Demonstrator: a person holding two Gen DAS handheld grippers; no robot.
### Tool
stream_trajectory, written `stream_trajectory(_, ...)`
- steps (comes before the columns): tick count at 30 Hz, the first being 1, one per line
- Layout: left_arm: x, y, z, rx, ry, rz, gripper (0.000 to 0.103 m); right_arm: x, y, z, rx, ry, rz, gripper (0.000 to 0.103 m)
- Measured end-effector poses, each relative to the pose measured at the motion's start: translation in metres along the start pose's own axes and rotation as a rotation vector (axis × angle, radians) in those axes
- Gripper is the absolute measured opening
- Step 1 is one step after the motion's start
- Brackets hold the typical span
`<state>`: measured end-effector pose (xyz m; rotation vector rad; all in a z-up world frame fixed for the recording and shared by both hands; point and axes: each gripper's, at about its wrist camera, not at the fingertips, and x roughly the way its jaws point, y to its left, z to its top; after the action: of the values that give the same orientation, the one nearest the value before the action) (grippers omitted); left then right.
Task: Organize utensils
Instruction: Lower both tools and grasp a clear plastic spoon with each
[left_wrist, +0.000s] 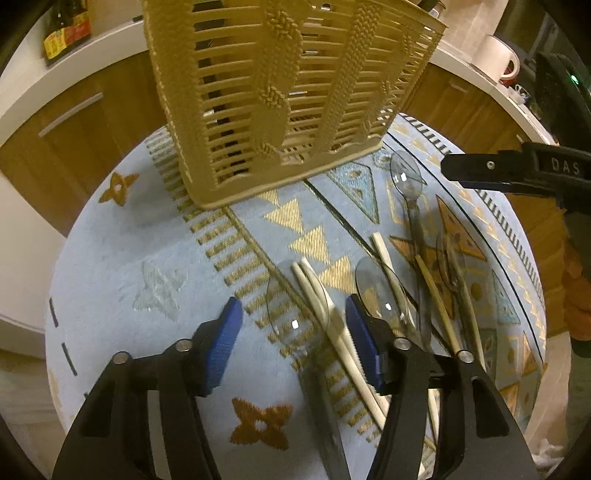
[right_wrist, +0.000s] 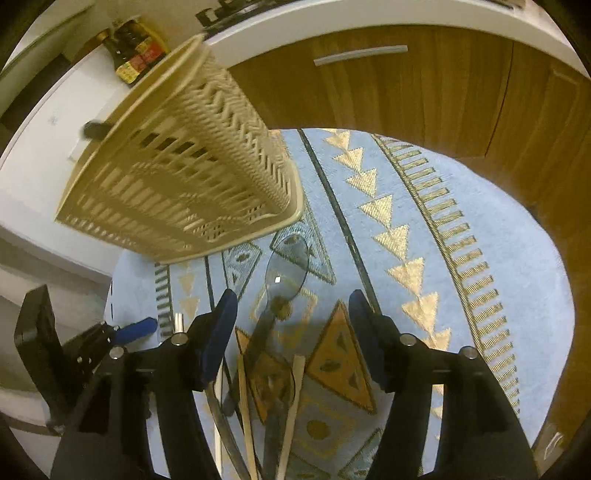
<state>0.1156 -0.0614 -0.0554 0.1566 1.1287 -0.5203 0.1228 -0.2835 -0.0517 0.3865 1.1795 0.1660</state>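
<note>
Presently catalogued: loose utensils on a round pale-blue patterned cloth (left_wrist: 110, 258), awaiting transfer to the tall beige slatted plastic utensil basket (left_wrist: 280, 92), which stands upright beyond both sets of jaws.

Step in hand, as judged: descent to a first pick. To do it well, each gripper should single out one handle, straddle it squarely and close only once both pads flank it, since the pieces overlap.

Left gripper (left_wrist: 295, 339): jaws spread, holding nothing. Between them lie a clear plastic spoon (left_wrist: 295, 314) and a pair of cream chopsticks (left_wrist: 332, 332); contact with the right-hand pad cannot be told.

Right gripper (right_wrist: 291, 332): jaws spread, empty. A smoky translucent plastic spoon (right_wrist: 284, 277) lies between and just ahead of them, bowl toward the basket; further chopsticks and spoons lie beneath.
</note>
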Motion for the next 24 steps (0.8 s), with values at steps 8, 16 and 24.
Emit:
stream_trajectory(8, 0.001, 0.0, 0.015, -0.005, -0.002, 0.037, 0.037, 0.034, 0.01, 0.016, 0.045, 0.077, -0.054, 0.055)
stream_trajectory(16, 0.004, -0.003, 0.018, -0.009, -0.025, 0.043, 0.03, 0.048, 0.047, 0.009, -0.041, 0.014, -0.231, 0.052)
stream_trajectory(24, -0.003, 0.006, 0.005, -0.027, -0.047, 0.021, 0.03, 0.057, 0.071, 0.001, -0.139, -0.01, -0.336, 0.032)
